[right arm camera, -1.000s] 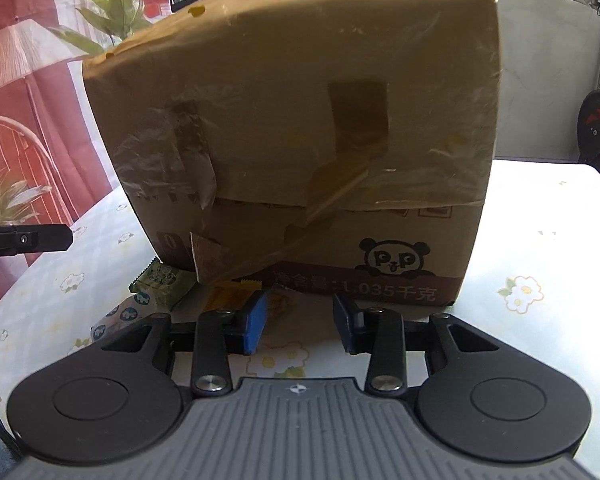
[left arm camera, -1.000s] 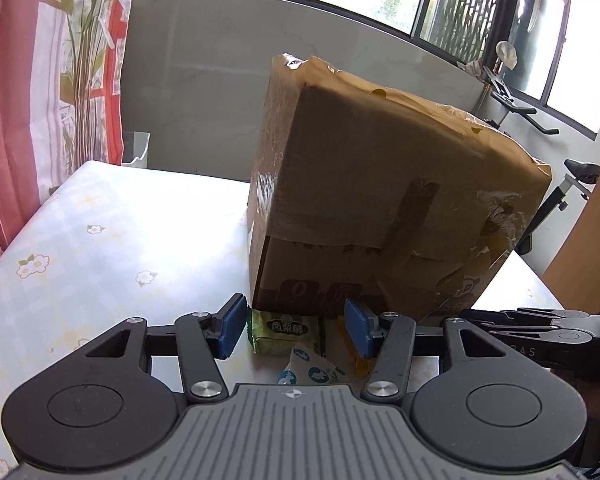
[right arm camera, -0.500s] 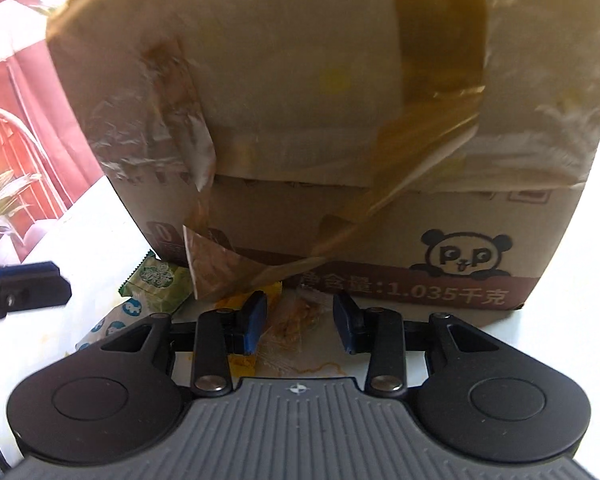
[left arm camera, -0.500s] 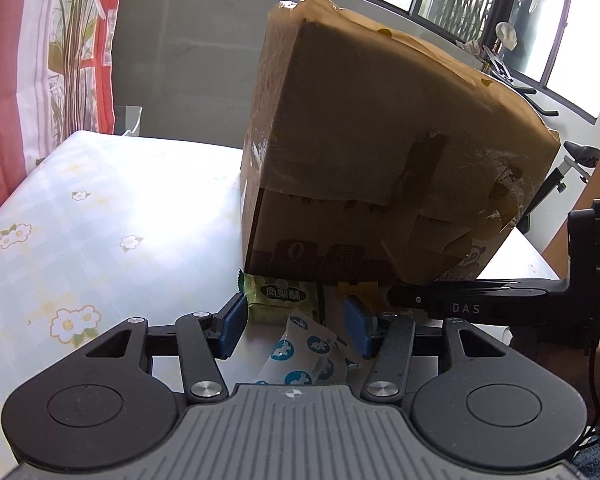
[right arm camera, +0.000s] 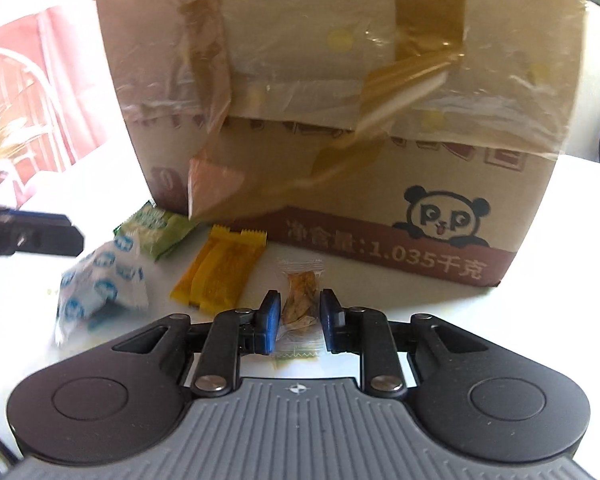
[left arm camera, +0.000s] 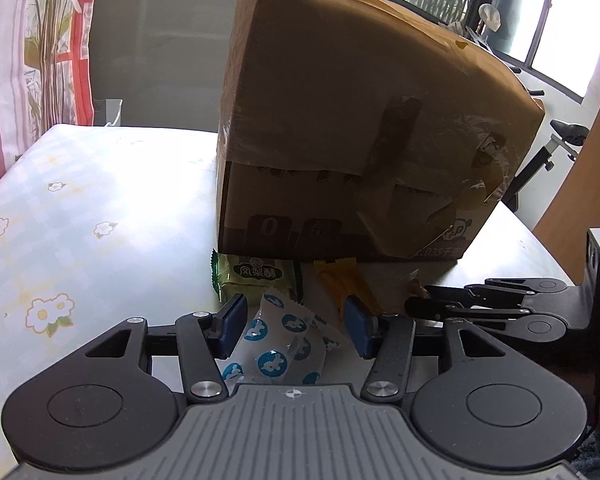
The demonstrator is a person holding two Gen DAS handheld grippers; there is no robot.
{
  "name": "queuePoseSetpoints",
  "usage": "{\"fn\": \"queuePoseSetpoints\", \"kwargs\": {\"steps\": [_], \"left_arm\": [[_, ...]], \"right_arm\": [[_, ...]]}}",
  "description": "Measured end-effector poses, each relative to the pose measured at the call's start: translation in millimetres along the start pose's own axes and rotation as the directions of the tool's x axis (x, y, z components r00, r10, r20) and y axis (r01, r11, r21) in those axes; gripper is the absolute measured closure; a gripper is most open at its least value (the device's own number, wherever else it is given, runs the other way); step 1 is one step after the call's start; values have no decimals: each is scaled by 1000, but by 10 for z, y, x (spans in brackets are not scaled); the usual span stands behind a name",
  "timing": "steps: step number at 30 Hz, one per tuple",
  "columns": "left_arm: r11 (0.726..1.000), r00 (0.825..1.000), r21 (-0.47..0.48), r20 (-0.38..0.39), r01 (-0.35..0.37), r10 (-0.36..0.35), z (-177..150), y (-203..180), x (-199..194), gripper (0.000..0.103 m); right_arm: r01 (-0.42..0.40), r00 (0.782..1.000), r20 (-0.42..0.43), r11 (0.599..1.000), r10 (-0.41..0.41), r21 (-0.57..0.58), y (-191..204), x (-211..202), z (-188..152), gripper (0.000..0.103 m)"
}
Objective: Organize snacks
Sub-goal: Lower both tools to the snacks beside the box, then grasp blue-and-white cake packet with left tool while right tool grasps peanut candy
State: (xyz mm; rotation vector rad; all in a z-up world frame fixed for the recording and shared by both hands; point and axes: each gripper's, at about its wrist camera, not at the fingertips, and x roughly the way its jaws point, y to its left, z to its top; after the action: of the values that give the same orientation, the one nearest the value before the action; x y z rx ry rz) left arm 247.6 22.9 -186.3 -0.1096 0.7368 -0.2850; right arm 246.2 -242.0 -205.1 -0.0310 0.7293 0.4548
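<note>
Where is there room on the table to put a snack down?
Free: the flowered tablecloth left of the box. Crowded: right in front of the box, where the green, blue-white, yellow and clear packets lie by both grippers.

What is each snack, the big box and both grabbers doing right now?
Cardboard box: taped shut, standing on table.
Green packet: lying against box.
Blue-dotted packet: between open left gripper.
Yellow packets: lying flat.
Clear packet: between open right gripper, not pinched.
</note>
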Motion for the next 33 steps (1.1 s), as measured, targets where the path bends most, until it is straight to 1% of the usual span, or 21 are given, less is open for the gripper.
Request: {"fn": "queuePoseSetpoints", "kwargs": {"steps": [3, 4, 7, 9, 13, 18, 22, 25, 26, 28, 29, 31, 33], "left_arm": [[1000, 1000, 24, -20, -9, 10, -7, -45, 61, 46], [999, 999, 34, -30, -16, 17, -13, -50, 84, 45], [997, 997, 48, -50, -55, 57, -38, -72, 147, 38], [997, 996, 45, -53, -70, 72, -59, -78, 169, 37], [997, 995, 51, -69, -65, 68, -129, -118, 209, 37], [992, 993, 96, -65, -87, 94, -195, -208, 213, 35], [991, 992, 88, -72, -99, 106, -216, -199, 230, 35], [989, 987, 78, -94, -124, 132, -238, -166, 278, 35], [988, 985, 71, -104, -134, 141, -247, -142, 300, 36], [988, 985, 59, -94, -141, 146, -265, -111, 307, 37], [989, 985, 56, -91, -140, 144, -270, -106, 299, 48], [989, 988, 66, -75, -133, 138, -288, -125, 249, 52], [990, 990, 69, -60, -124, 129, -300, -149, 205, 53]], "right_arm": [[-3, 999, 32, 1000, 4, -26, -32, -132, -192, 80], [-10, 999, 42, 1000, 11, -22, -41, -152, -203, 80], [-10, 997, 76, 1000, 9, 10, -76, -167, -196, 80], [-6, 997, 74, 999, 4, 33, -120, -172, -215, 80], [-20, 996, 85, 998, 15, 54, -135, -172, -221, 80], [-12, 997, 75, 999, 9, 40, -103, -121, -203, 80], [-5, 998, 68, 999, 2, 40, -99, -127, -199, 80], [-7, 998, 67, 999, 4, 44, -104, -131, -201, 80], [-7, 998, 66, 999, 5, 45, -106, -122, -199, 80], [-8, 998, 64, 999, 6, 45, -113, -122, -198, 80], [-9, 998, 63, 999, 6, 45, -122, -122, -199, 80], [-9, 998, 62, 999, 6, 46, -124, -120, -199, 79], [-5, 998, 58, 999, 2, 44, -122, -114, -196, 79]]}}
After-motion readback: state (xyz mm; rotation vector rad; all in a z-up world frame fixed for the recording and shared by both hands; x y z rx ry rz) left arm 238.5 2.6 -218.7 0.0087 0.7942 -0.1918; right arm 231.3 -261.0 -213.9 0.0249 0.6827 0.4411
